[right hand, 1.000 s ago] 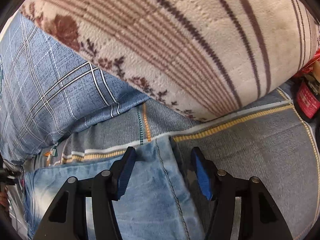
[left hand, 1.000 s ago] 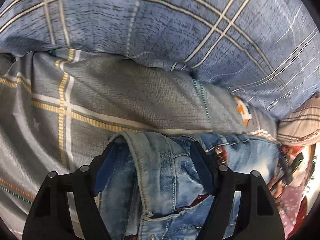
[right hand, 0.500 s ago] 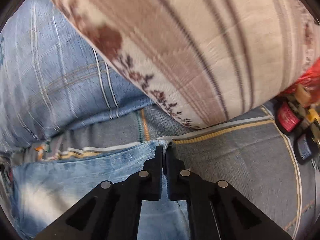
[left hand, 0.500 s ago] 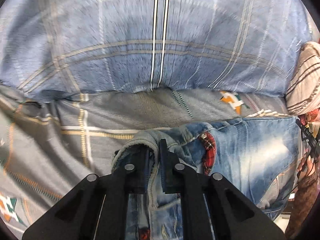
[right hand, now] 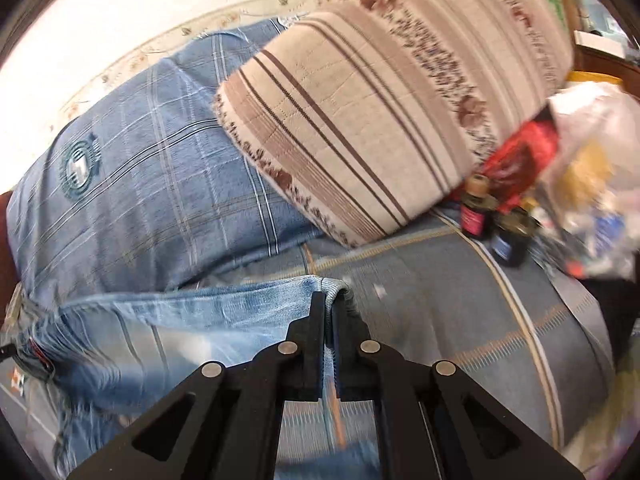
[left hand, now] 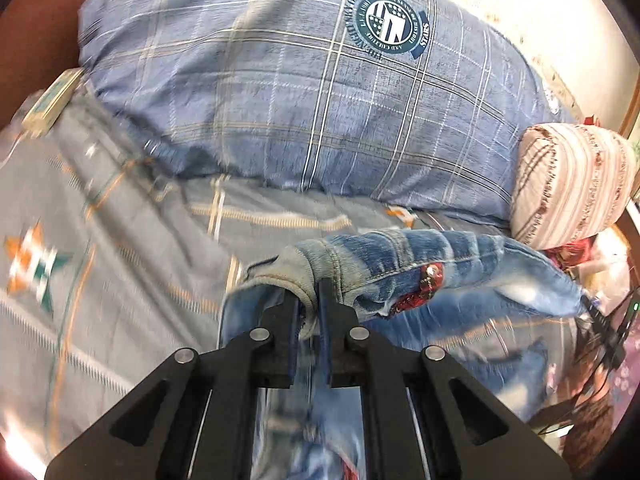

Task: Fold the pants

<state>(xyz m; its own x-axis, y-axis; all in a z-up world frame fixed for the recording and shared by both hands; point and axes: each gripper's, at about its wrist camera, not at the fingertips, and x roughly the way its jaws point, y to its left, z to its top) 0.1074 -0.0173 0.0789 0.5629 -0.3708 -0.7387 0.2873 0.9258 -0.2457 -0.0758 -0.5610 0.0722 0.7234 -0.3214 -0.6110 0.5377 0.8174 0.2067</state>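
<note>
Light blue jeans (left hand: 460, 264) with red patches lie on a grey checked bedsheet (left hand: 100, 248). My left gripper (left hand: 308, 300) is shut on the jeans' waistband corner and holds it lifted off the sheet. In the right wrist view the jeans (right hand: 180, 320) stretch to the left. My right gripper (right hand: 330, 308) is shut on their other top corner, also raised above the sheet (right hand: 460, 300). The cloth hangs between the two grippers.
A large blue checked pillow (left hand: 320, 100) lies behind the jeans, also in the right wrist view (right hand: 140, 168). A beige striped pillow (right hand: 380, 112) sits to its right. Small bottles (right hand: 476, 212) and plastic bags (right hand: 580, 152) clutter the bed's right side.
Both grippers went from open around the jeans' top edge to shut on it. They then lifted the edge up and back from the pillows.
</note>
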